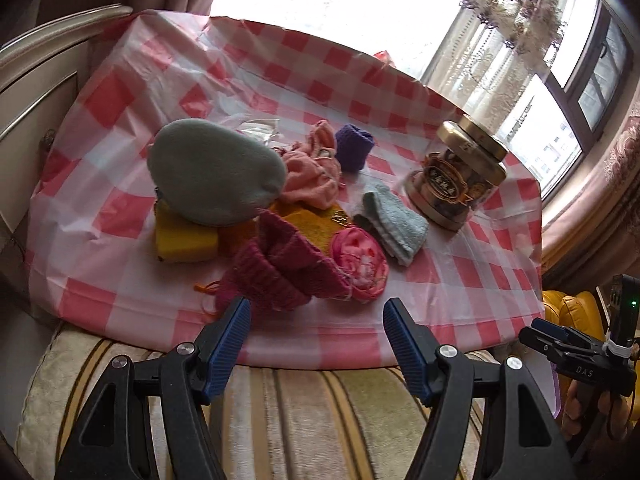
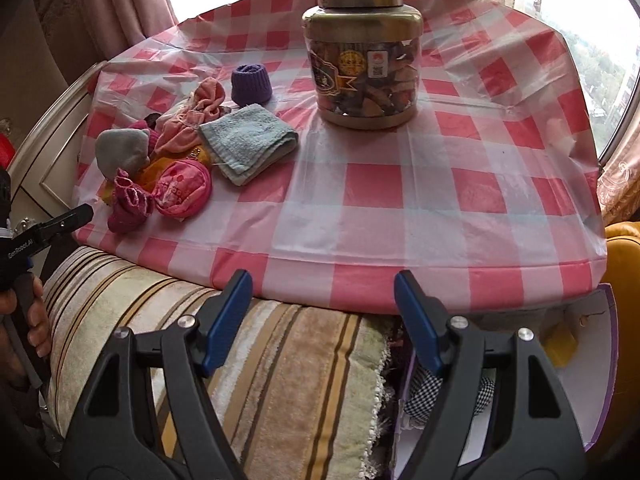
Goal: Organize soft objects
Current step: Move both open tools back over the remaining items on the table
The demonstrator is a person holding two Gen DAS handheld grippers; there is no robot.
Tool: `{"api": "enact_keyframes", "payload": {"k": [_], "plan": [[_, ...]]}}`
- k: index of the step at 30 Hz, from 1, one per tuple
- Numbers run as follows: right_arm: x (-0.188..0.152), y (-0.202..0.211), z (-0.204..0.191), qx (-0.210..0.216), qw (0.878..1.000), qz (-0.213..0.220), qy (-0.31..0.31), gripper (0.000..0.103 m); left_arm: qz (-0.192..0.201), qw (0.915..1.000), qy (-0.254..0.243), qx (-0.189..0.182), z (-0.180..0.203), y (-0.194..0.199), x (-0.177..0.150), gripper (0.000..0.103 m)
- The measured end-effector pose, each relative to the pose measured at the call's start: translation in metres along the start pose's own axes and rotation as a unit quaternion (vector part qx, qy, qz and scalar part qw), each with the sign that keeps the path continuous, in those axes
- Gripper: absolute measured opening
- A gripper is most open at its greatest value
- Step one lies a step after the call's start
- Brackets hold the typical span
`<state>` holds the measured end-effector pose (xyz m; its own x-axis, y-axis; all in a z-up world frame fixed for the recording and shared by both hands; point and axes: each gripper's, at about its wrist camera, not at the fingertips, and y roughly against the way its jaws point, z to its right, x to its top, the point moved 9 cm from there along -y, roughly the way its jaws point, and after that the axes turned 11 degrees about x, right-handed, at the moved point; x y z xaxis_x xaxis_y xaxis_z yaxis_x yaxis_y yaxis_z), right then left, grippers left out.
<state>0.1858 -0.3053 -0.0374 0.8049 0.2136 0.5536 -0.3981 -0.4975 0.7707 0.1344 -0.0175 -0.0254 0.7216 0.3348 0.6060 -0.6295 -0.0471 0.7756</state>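
Left wrist view: my left gripper (image 1: 316, 316) hangs with jaws spread and empty, just short of the magenta knit (image 1: 280, 268) at the counter (image 1: 460, 280) edge. Landmark is the jar (image 1: 460, 176). The soft pile lies left of it: blue towel (image 1: 394, 224) nearest, purple cup (image 1: 354, 146) behind, grey pad (image 1: 216, 172) farthest. My right gripper (image 2: 322, 300), jaws spread and empty, hovers before the jar, over a striped cushion (image 2: 280, 380).

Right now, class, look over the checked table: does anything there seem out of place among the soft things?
Yes: the jar, hard, gold-lidded and full, stands upright apart from the soft pile. In the pile, the grey pad leans tilted on the yellow sponge. Nothing looks spilled or damaged.
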Motion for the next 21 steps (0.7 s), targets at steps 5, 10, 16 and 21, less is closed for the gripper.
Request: {"api": "enact_keyframes", "payload": {"k": [5, 10, 16, 21], "plan": [[0.008, -0.015, -0.010, 0.016, 1.000, -0.010, -0.002, 0.076, -0.032, 0.9991, 0.008, 0.026, -0.019, -0.017, 0.001, 0.070], [0.018, -0.031, -0.015, 0.024, 0.999, -0.018, -0.015, 0.087, -0.058, 0.9978, -0.013, 0.031, -0.018, -0.032, 0.002, 0.069], [0.035, -0.054, -0.020, 0.030, 0.999, -0.021, -0.036, 0.090, -0.088, 0.9940, -0.043, 0.048, -0.011, -0.056, 0.003, 0.070], [0.050, -0.074, -0.020, 0.032, 0.997, -0.024, -0.067, 0.091, -0.092, 0.9920, -0.062, 0.060, -0.009, -0.070, 0.006, 0.069]]}}
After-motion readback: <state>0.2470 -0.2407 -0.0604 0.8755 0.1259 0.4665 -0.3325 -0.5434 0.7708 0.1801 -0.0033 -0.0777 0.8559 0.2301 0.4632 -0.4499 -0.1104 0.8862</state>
